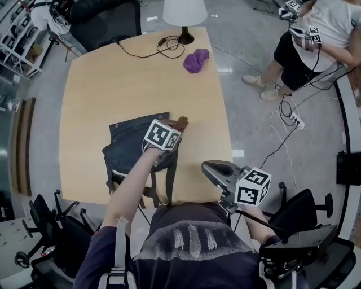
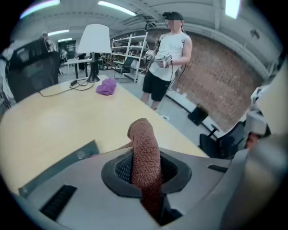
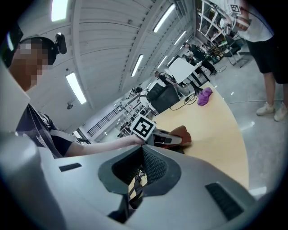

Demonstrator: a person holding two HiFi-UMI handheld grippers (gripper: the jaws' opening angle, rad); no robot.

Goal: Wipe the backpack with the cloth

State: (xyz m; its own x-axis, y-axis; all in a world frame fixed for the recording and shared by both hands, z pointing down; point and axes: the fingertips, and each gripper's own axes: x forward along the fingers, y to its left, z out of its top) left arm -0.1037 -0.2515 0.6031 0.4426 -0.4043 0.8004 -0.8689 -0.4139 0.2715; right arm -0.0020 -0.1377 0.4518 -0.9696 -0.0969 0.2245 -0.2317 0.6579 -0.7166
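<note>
The dark navy backpack (image 1: 131,144) lies flat on the near part of the wooden table (image 1: 113,79), its straps hanging over the front edge. My left gripper (image 1: 176,127) rests on the backpack's right side, shut on a brown cloth (image 1: 181,121). In the left gripper view the brown cloth (image 2: 145,152) sticks up between the jaws, and a strip of the backpack (image 2: 60,164) shows at the left. My right gripper (image 1: 211,168) hovers off the table's front right corner, shut and holding nothing. The right gripper view shows the left gripper with the brown cloth (image 3: 183,134).
A purple cloth (image 1: 196,60) lies at the table's far side beside a lamp (image 1: 184,17) and its black cable (image 1: 148,49). A person (image 1: 316,39) stands on the floor at the far right. Office chairs (image 1: 51,226) flank me.
</note>
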